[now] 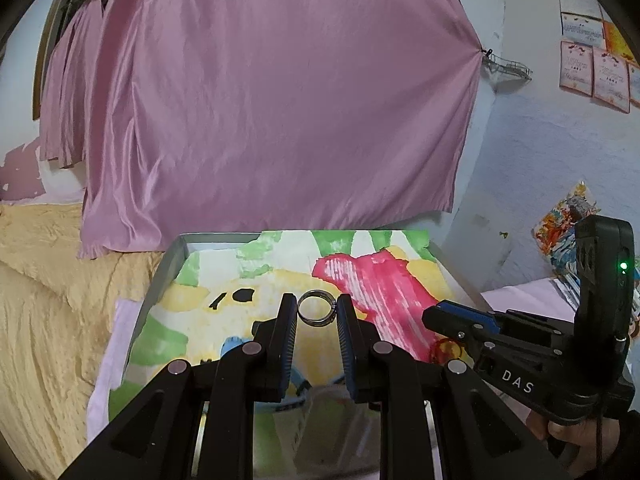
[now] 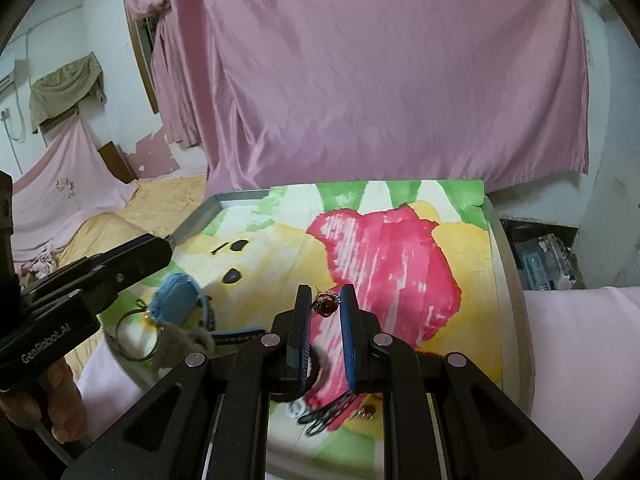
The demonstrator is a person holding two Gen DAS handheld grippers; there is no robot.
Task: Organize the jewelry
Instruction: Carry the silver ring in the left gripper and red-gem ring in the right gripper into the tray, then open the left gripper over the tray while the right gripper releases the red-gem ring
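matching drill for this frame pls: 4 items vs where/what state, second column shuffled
Items:
1. silver ring
2. reddish-brown ring
3. blue pouch
4. black hair clips

States:
A. lying on the painted cloth under the right gripper
B. between the left gripper's fingertips
C. beside a thin black hoop, near the tray's left edge
D. between the right gripper's fingertips

Pairs: 1-B, 2-D, 3-C, 4-A
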